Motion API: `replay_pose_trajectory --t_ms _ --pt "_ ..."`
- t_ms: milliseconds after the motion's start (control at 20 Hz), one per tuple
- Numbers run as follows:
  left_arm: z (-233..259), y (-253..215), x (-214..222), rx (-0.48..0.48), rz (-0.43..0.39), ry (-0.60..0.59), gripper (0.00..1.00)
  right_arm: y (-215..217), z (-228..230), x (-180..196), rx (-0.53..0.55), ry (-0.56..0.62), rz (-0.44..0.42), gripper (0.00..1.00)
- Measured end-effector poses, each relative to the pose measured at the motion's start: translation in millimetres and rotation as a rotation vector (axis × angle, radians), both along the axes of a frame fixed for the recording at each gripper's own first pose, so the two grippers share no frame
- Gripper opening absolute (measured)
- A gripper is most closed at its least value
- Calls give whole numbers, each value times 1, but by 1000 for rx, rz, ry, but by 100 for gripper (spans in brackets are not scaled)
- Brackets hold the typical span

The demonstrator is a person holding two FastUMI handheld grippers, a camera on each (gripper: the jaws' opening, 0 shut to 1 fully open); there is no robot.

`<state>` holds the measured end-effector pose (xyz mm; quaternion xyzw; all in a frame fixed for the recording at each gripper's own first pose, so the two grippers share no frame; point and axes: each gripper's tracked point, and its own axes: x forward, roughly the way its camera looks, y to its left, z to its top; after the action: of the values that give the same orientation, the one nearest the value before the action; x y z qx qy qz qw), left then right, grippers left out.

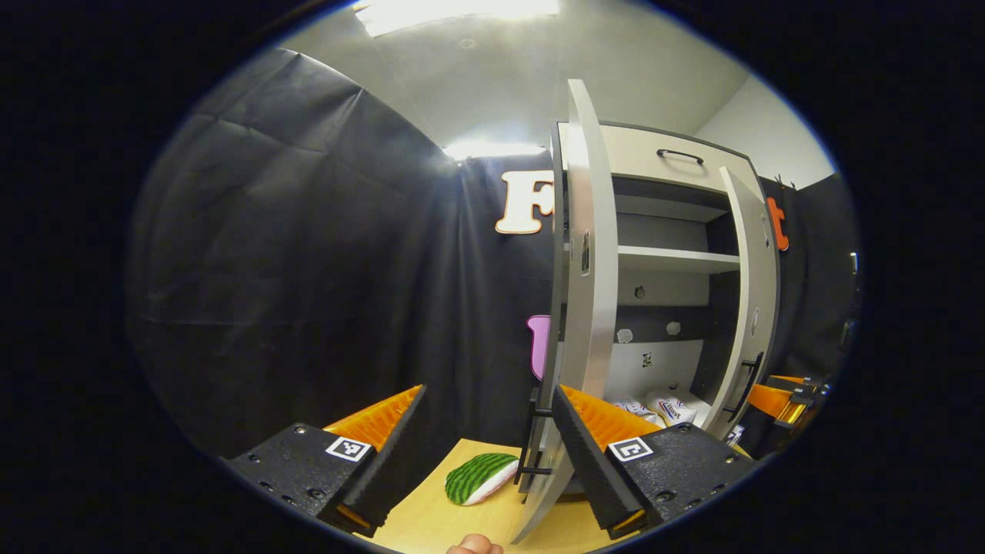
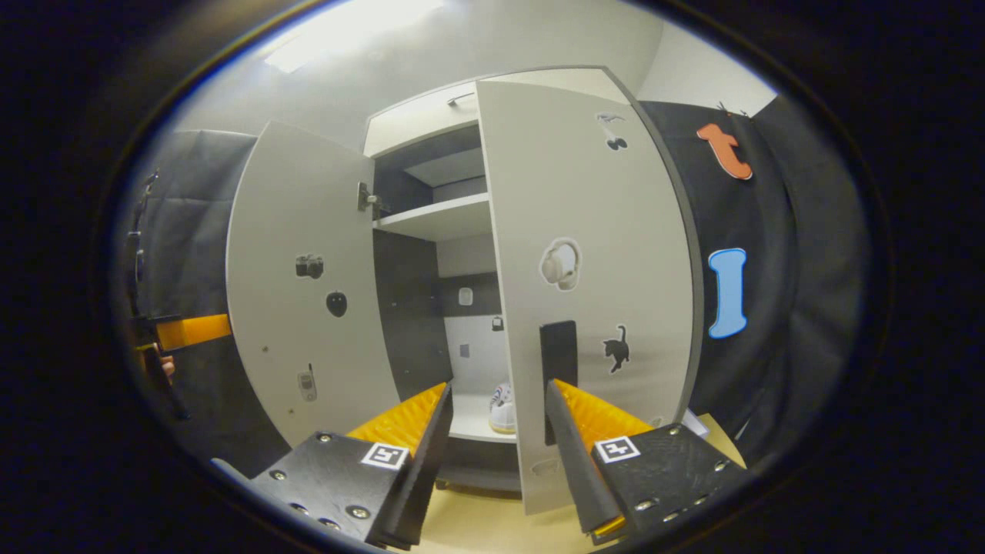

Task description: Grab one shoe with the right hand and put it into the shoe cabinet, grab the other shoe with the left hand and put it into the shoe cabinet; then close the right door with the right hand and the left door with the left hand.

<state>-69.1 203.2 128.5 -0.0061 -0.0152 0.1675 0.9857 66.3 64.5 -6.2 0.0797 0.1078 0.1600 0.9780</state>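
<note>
A: L gripper (image 1: 489, 431), what's it got?
B: Nothing. Fingers spread wide, bare gap between. The left door (image 1: 589, 308) stands edge-on just past the right-hand finger (image 1: 596, 423), its black handle (image 1: 531, 442) low on the edge, right by that finger. Can't tell if they touch.
A: Room to move?
B: Open space to the left of that door edge, just the black cloth wall behind. Wooden tabletop (image 1: 431, 523) below, w/ a green striped watermelon-slice thing (image 1: 481, 477) lying on it near the door's foot.
A: Shoes?
B: Both in the shoe cabinet (image 1: 669, 269), bottom compartment. In the left gripper view a pair of white shoes (image 1: 662, 409) w/ dark markings sits on the floor of it, side by side. Partly cut off by the door and the finger.
A: R gripper (image 2: 496, 438)?
B: Also apart, holding nothing. The right door (image 2: 592, 292) is half open, its free edge sits between the fingers' line of sight; a black handle (image 2: 558, 369) is just above the right-hand finger (image 2: 592, 431). No clear contact.
A: See inside from there?
B: Narrow slot btwn the two doors. One white shoe (image 2: 502, 408) shows on the bottom shelf, other hidden behind the right door. A white shelf (image 2: 439, 219) higher up.
A: Other gripper?
B: In the right gripper view, far left edge, an orange bit (image 2: 192, 331) and part of a hand (image 2: 165, 365), mostly cut off, blurry. Stickers on the doors too small to make out well.
</note>
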Motion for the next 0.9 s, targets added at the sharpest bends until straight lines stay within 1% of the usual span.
replay_pose_trajectory --t_ms 50,100,150,200,250,500,550,600,900 --pt "-2 2 1 -2 -3 3 93 -1 0 0 -2 1 -6 73" --pt "-3 3 2 -4 -5 6 93 -2 -1 0 -3 2 -12 73" --pt "-5 3 4 -6 -8 8 96 -3 -3 0 -4 4 -17 73" --pt "-7 3 6 -12 -13 13 94 -4 -4 1 -5 7 -21 73" --pt "-10 3 11 -21 -19 19 96 -6 -6 2 -5 10 -25 73" --pt "-18 4 18 -49 -22 25 96 -12 -11 4 -9 21 -41 73" --pt "-17 4 17 -53 -24 19 100 -13 -13 5 -7 24 -43 73" --pt "-18 4 17 -59 -26 19 95 -13 -14 5 -5 27 -44 73" --pt "-18 5 18 -99 -19 11 95 -17 -16 6 -4 32 -45 73"
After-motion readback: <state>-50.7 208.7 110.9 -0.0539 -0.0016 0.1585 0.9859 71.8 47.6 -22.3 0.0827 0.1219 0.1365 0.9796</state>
